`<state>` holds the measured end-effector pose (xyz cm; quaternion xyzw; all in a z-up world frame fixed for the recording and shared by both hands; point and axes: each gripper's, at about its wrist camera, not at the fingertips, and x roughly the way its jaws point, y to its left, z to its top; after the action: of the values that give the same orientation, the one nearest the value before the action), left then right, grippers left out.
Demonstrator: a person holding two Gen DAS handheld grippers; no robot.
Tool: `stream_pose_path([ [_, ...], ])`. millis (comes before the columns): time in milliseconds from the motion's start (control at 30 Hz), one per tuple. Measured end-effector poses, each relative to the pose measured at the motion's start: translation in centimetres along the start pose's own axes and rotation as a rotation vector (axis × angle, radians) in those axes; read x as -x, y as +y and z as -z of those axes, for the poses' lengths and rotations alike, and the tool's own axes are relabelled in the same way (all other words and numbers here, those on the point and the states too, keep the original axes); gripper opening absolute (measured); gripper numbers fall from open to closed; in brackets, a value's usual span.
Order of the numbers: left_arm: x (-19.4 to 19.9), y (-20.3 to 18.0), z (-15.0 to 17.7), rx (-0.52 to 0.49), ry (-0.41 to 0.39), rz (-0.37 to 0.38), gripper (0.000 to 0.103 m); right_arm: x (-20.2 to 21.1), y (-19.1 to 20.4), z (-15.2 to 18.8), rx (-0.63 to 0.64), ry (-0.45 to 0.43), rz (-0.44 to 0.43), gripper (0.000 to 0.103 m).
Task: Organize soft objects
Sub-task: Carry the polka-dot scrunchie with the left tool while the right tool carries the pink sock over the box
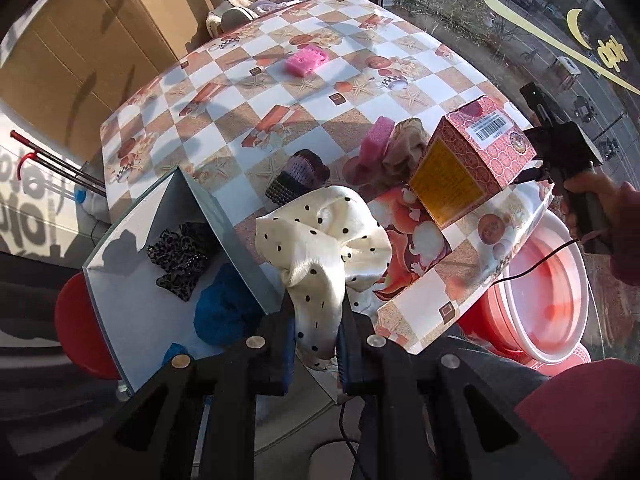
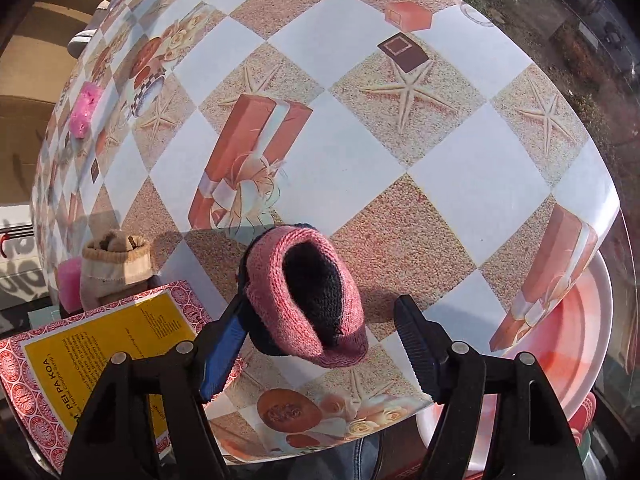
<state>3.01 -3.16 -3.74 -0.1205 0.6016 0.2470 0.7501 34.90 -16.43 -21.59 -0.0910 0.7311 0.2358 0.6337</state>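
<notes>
Over the grey box at the tabletop's near-left edge, the left gripper is clamped on a cream polka-dot scarf — a glossy, crumpled bundle hanging just beside the box's rim. Inside lie a leopard-print scrunchie and a blue cloth, so sorting looks partly done. Left out are a pink sponge far across, another pink sponge with a beige cloth beside the patterned carton, and a dark knit piece. The right gripper stands half open around a pink knitted sock, dark inside — its right pad clear, nothing gripped.
</notes>
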Motion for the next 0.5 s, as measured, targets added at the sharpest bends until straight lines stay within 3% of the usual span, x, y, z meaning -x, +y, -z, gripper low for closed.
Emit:
stream_pose_path([
  [33, 0.0, 0.0, 0.2, -0.002, 0.003, -0.002, 0.018, 0.2, 0.4, 0.1, 0.020, -0.015, 0.022, 0.050],
  [67, 0.0, 0.0, 0.3, -0.002, 0.005, 0.002, 0.018, 0.3, 0.8, 0.2, 0.038, -0.007, -0.005, 0.030],
  [167, 0.1, 0.2, 0.4, -0.001, -0.002, 0.000, 0.018, 1.4, 1.1, 1.3, 0.052, -0.013, -0.007, 0.023],
  [500, 0.2, 3.2, 1.9, 0.085, -0.032, 0.017, 0.019, 6.8, 0.3, 10.5, 0.088, -0.007, -0.079, 0.023],
])
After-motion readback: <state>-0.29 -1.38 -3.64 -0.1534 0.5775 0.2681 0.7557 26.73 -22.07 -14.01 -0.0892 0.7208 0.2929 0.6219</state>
